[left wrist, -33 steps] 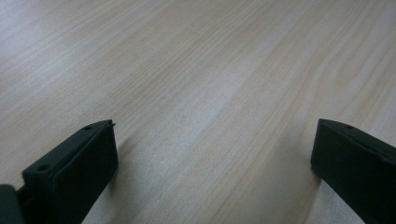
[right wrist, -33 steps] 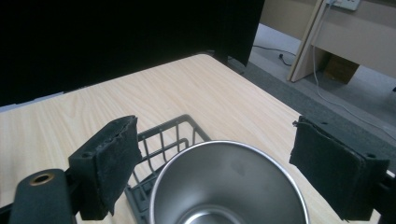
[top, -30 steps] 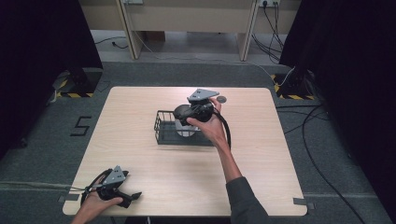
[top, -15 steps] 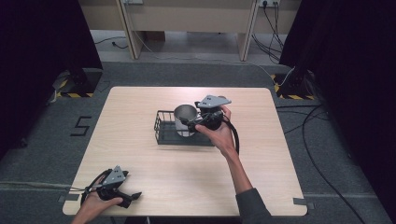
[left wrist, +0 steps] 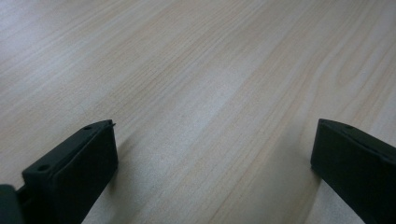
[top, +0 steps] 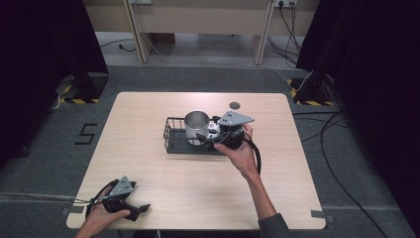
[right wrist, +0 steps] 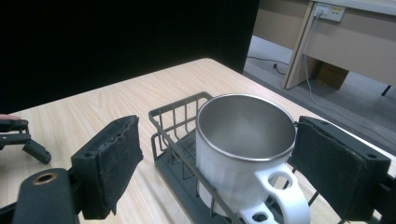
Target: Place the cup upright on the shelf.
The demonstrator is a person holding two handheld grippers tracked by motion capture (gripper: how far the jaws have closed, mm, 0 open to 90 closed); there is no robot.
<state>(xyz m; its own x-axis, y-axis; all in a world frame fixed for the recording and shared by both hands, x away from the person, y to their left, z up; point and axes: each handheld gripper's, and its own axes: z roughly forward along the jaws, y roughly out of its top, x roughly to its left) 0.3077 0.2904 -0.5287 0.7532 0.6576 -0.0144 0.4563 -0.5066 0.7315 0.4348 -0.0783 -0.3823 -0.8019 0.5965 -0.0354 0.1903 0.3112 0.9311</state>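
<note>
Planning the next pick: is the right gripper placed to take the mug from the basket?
Probably yes. The right gripper is open beside the mug, which stands upright in the wire basket, handle toward it, with nothing between.

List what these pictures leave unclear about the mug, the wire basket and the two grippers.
- Mug: its base, hidden by the basket wires and cut off by the bottom edge in the right gripper view.
- Wire basket: its right end, covered by the right gripper in the high view.
- Small dark disc on the table: too small to identify.
- Left gripper: the high view is too small to judge its jaws.
</note>
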